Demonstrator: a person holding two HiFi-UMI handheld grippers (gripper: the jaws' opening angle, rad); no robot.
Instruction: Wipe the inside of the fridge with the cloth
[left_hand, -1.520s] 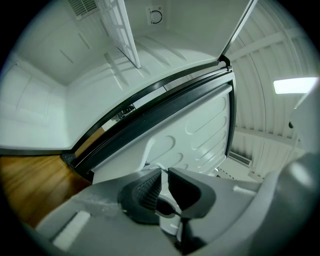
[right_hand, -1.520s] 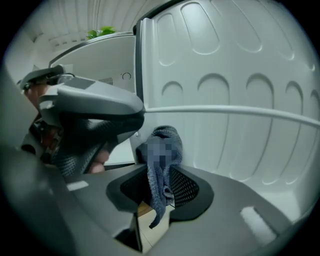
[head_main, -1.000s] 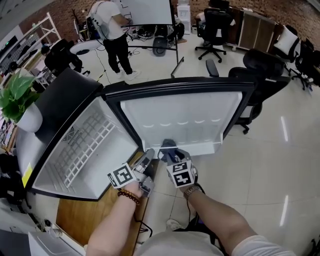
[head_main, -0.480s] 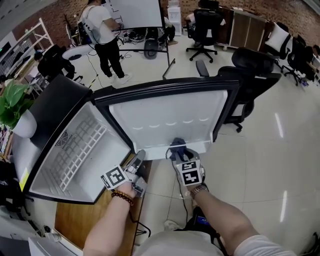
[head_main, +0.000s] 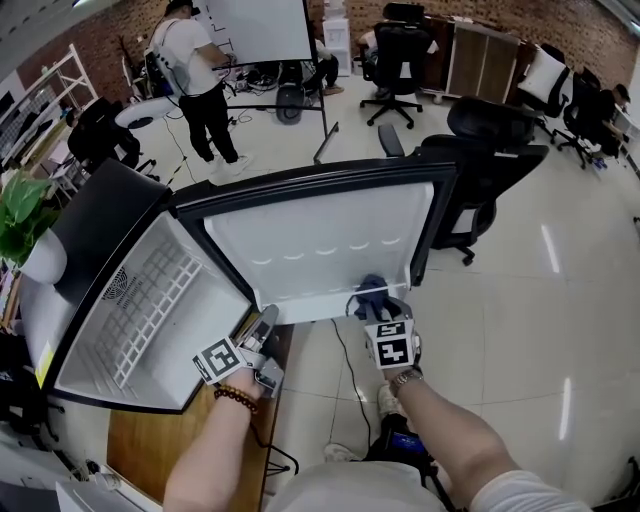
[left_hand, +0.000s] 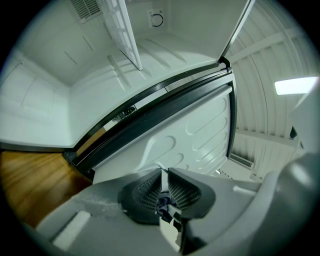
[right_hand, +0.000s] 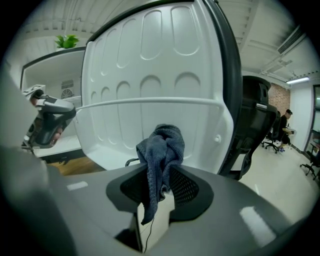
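Observation:
The fridge stands open, its white interior (head_main: 100, 340) with a wire shelf (head_main: 150, 300) at the left. The door's white inner liner (head_main: 320, 235) faces me. My right gripper (head_main: 372, 300) is shut on a dark blue cloth (head_main: 370, 287), which sits against the door's low shelf rail near its right end. In the right gripper view the cloth (right_hand: 162, 145) bunches up between the jaws in front of the liner (right_hand: 150, 75). My left gripper (head_main: 262, 322) is at the door's lower left corner by the hinge. Its jaws (left_hand: 164, 175) are nearly together on the door's thin white lip.
The fridge rests on a wooden table (head_main: 150, 440). A black office chair (head_main: 490, 150) stands just behind the door's free edge. A person (head_main: 195, 70) stands by a whiteboard (head_main: 260, 25) at the back. A green plant (head_main: 20, 215) is at the far left, and a cable (head_main: 345, 360) trails on the tiled floor.
My right gripper has slid the cloth to the right along the door's lower shelf. The left gripper has kept its place at the door's corner.

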